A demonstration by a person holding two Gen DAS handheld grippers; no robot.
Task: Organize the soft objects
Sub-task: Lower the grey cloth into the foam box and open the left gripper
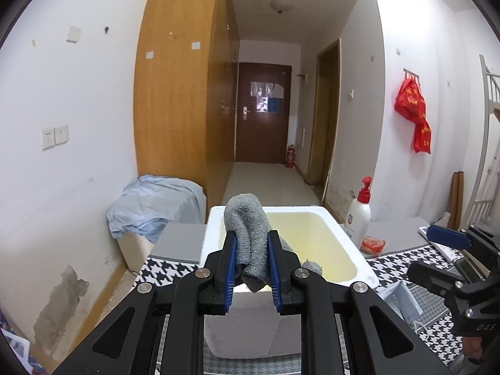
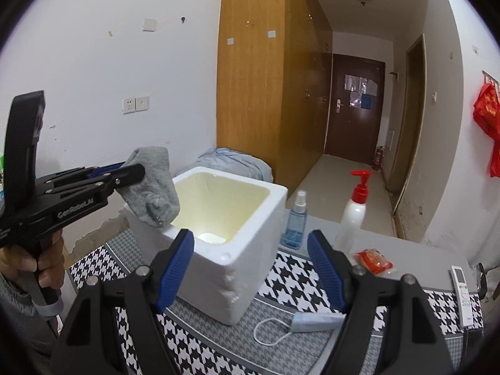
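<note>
Grey sock, floppy and feather-light, sits pinched mid-length in the left claw over the foam box rim, ends drooping. Right claw gapes empty; mask at its 5 o'clock, best grabbed mid-fold.

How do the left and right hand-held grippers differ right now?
The left hand-held gripper is shut on the grey knitted sock; the right hand-held gripper stands open and empty. The left hangs over the white foam box; the right sits before it. Both have blue pads.
</note>
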